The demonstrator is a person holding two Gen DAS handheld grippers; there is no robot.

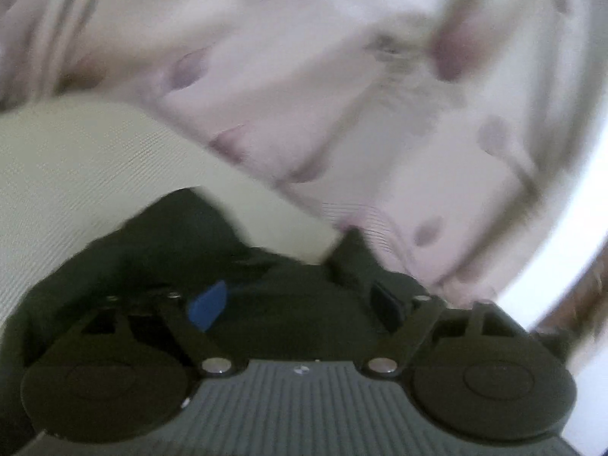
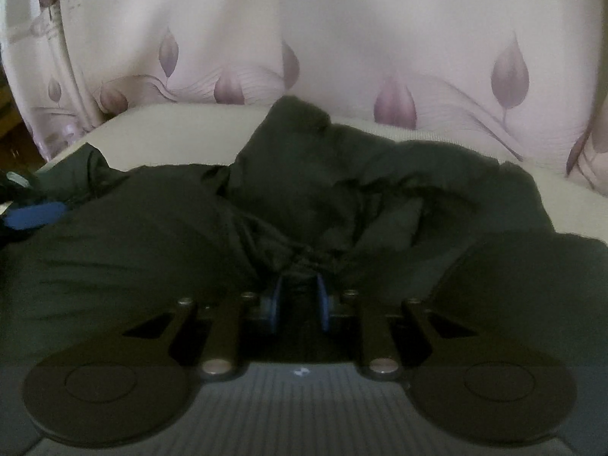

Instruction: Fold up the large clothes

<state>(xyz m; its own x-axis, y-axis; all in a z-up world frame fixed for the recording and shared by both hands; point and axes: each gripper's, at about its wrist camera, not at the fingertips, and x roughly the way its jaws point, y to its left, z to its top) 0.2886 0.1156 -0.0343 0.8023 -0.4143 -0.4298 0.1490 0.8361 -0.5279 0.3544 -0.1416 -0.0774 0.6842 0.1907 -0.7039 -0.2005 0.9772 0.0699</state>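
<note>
Two blue pads (image 2: 322,306) pinch crumpled, perhaps quilted, dark garment (image 2: 304,197).

The dark garment (image 2: 304,197) is matt, crumpled cloth; the cream bed cover (image 2: 182,133) finely woven; the curtain (image 2: 342,38) smooth with a slight sheen.

Pale floral curtain (image 2: 342,38), cream cushioned surface (image 2: 182,133), dim light

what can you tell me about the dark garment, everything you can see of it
The dark garment is a large, blackish-green piece of matte, soft cloth, crumpled in deep folds, not yet folded flat. It lies on a pale cream surface before a floral sheet. The right gripper pinches a bunched fold between its blue pads. The left gripper stands open over it.
</note>
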